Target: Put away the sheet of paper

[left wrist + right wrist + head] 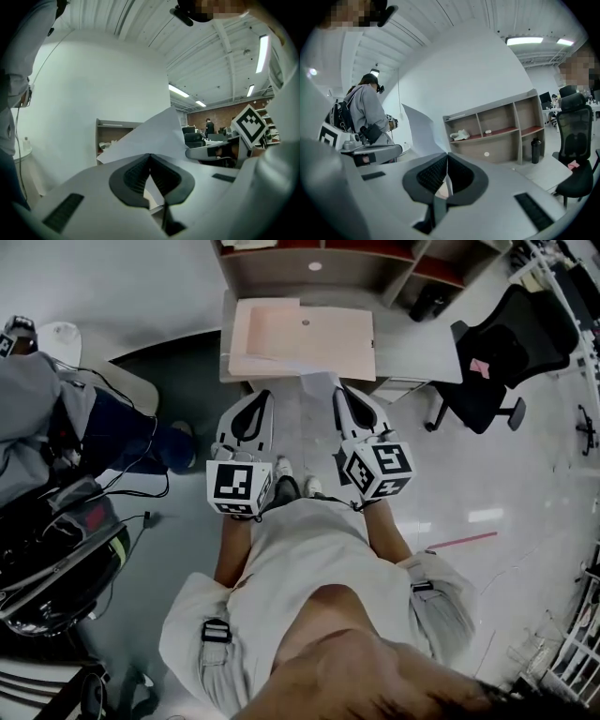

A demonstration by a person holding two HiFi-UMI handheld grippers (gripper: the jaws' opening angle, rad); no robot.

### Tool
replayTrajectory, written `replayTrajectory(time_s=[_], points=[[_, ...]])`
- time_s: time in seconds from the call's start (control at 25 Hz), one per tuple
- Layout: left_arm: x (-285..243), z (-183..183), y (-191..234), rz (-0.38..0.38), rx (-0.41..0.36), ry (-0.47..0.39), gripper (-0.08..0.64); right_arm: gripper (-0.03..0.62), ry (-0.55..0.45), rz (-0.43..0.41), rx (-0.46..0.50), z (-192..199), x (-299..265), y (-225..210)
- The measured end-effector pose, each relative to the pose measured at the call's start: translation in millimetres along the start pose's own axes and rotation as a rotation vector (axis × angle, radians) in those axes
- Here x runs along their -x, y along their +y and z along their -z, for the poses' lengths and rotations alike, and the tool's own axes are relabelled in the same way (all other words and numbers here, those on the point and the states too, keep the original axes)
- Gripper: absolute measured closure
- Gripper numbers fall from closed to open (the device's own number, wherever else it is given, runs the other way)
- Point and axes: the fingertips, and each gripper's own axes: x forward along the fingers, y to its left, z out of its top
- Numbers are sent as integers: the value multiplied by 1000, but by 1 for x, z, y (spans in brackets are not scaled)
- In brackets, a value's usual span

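A grey surface point(412, 348) is standing in front of the person. A big pink folder point(300, 338) is lying on it. The sheet of paper point(157, 133) is being held up in the air, near the front edge of the surface, between the two grippers. The left gripper point(150, 157) is squeezing one side of the sheet in its fingers. The right gripper point(448, 157) is squeezing the other side.

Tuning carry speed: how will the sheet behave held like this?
Likely floppy: the sheet bows up between the left gripper and right gripper. Probably light, being one thin sheet, so it may flutter. Edge pinches could slip or tear.
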Motion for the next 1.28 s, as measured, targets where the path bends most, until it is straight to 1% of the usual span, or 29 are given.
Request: replayTrajectory(time_s=[0.12, 0.36, 0.56, 0.68, 1.0, 1.16, 1.28], points=[[-11, -6, 10, 15, -10, -17, 545, 574, -21, 11, 15, -9, -12, -1], [-27, 6, 29, 31, -3, -20, 545, 574, -26, 30, 29, -5, -35, -6], [-41, 3, 75, 59, 23, -18, 545, 574, -5, 59, 43, -14, -77, 12], [-50, 6, 93, 76, 37, -17, 545, 574, 4, 77, 48, -15, -94, 16], [-59, 12, 110, 105, 61, -2, 545, 574, 30, 121, 50, -12, -106, 19], [-68, 14, 112, 111, 75, 12, 545, 574, 41, 128, 45, -13, -112, 14], [-80, 17, 109, 113, 72, 24, 545, 574, 47, 126, 35, -12, -116, 4]])
